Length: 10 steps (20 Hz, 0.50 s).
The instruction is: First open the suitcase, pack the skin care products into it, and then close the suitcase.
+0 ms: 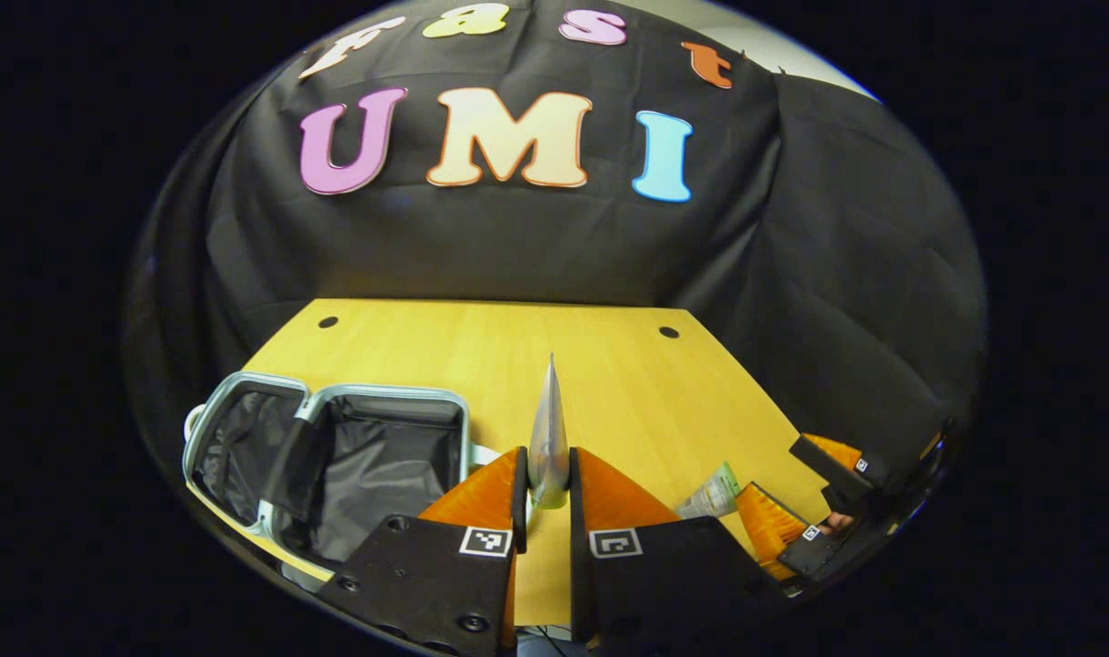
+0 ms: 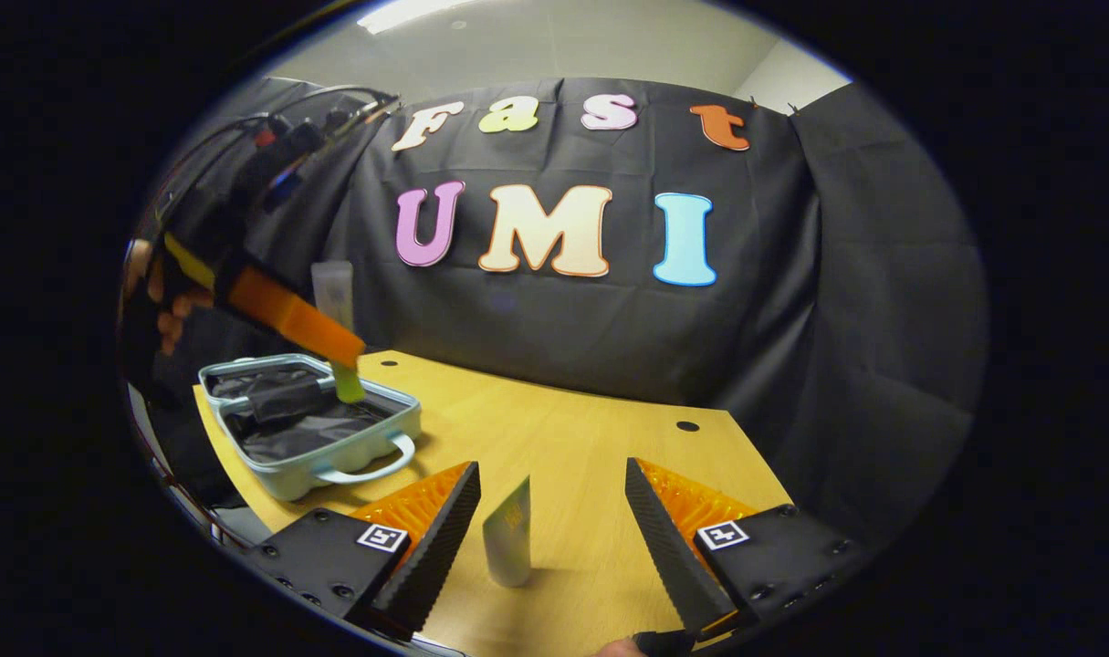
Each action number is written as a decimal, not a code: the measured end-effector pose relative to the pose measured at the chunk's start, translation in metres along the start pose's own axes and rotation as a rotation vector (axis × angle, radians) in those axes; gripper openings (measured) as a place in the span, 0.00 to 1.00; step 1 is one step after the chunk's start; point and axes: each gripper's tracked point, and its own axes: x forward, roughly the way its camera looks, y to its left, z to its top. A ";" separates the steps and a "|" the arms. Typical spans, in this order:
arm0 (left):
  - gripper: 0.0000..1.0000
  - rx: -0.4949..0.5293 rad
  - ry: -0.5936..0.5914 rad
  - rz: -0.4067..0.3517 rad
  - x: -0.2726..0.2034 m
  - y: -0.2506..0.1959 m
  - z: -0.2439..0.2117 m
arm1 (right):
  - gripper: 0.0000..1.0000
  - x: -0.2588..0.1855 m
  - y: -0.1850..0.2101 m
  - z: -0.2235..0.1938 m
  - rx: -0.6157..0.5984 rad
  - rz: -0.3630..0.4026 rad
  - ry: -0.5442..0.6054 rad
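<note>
In the left gripper view, the left gripper (image 1: 549, 488) pinches a silvery tube (image 1: 549, 429) between its two fingers, the tube standing upright with its flat sealed end pointing up. Below and to the left, a small pale blue suitcase (image 1: 330, 456) lies open on the yellow wooden table (image 1: 517, 351), its two halves lined with dark fabric. At the lower right of this view, the right gripper (image 1: 805, 497) sits low over the table edge with its fingers spread, and a second tube (image 1: 714, 493) with a green-tinted body stands just beside it. In the right gripper view, the right gripper (image 2: 549, 520) has its fingers wide apart on either side of that second tube (image 2: 508, 538), which stands upright on the table (image 2: 572, 429) between them without touching either finger. Farther off at the left, the open suitcase (image 2: 312, 429) rests on the table with its handle facing the camera. Above it, a hand (image 2: 166, 306) holds the left gripper (image 2: 340, 351), which grips the first tube (image 2: 333, 297) over the suitcase's open interior.
</note>
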 end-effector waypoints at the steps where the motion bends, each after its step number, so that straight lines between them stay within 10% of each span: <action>1: 0.17 -0.010 -0.009 0.015 -0.006 0.006 0.002 | 0.99 0.004 0.003 -0.009 0.001 0.003 0.016; 10: 0.16 -0.026 -0.007 0.146 -0.051 0.060 -0.004 | 0.99 0.040 0.014 -0.072 0.109 0.019 0.185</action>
